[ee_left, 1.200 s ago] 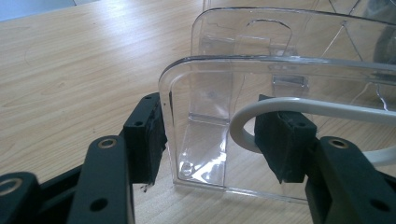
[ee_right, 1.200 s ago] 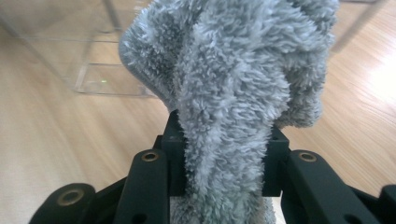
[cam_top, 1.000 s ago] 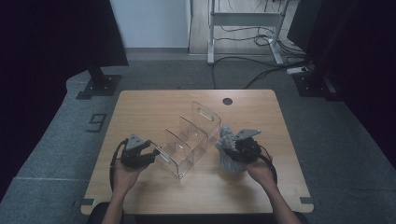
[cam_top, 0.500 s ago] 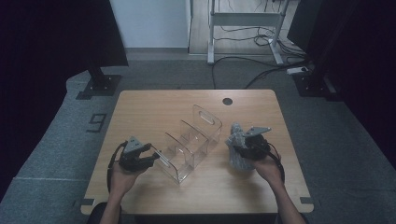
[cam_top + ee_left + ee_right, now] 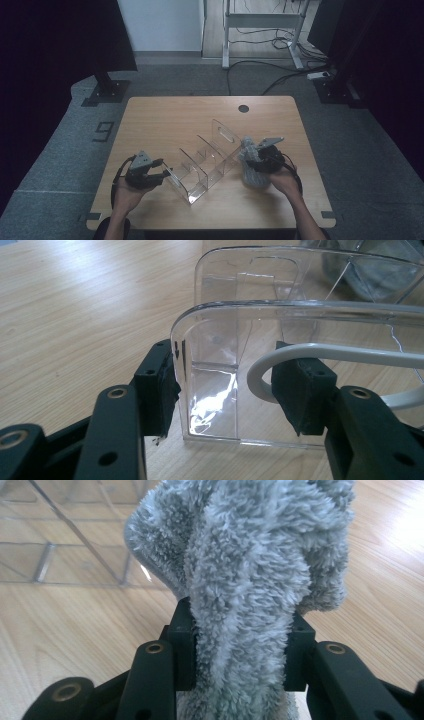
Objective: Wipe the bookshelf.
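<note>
Right gripper view: the right gripper (image 5: 239,650) clamps a grey fluffy cloth (image 5: 250,555) just beside the clear organizer (image 5: 207,162). If that grip loosens, the cloth could slump onto the tabletop (image 5: 165,117). The left gripper (image 5: 235,385) straddles the organizer's end wall, jaws apart; pushing could slide it. Open room lies beyond.
</note>
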`<state>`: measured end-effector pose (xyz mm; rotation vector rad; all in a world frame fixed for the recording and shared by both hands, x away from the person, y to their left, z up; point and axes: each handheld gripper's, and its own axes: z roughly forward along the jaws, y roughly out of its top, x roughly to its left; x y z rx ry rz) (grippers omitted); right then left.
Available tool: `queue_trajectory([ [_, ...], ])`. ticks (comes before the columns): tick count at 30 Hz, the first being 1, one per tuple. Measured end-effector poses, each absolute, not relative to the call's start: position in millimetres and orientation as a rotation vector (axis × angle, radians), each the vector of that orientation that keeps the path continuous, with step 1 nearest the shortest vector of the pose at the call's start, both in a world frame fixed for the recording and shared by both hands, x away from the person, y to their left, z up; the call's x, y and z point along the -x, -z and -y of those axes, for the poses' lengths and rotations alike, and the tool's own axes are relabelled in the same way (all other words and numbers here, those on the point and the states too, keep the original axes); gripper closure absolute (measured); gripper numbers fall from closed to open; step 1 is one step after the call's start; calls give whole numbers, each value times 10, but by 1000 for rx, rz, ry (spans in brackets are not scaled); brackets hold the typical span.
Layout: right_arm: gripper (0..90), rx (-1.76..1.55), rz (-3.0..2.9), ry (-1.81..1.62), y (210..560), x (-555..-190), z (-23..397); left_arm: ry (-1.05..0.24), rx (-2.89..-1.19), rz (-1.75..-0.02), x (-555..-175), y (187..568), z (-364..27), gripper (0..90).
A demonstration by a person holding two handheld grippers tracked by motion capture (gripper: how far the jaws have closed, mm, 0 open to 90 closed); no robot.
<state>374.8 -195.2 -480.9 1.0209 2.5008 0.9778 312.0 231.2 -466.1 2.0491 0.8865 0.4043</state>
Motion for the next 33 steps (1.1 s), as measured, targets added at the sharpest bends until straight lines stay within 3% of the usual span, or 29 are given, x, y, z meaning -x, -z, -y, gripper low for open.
queue_trajectory([
  [16,662,-971,-2527,-1076,4951,-3935,1819,-393,-2064,-861,-3139,4656,-2297,452],
  [33,678,-1025,-2545,-920,5173,-4000,1669,-401,-2049,-880,-3139,4665,-2281,452],
])
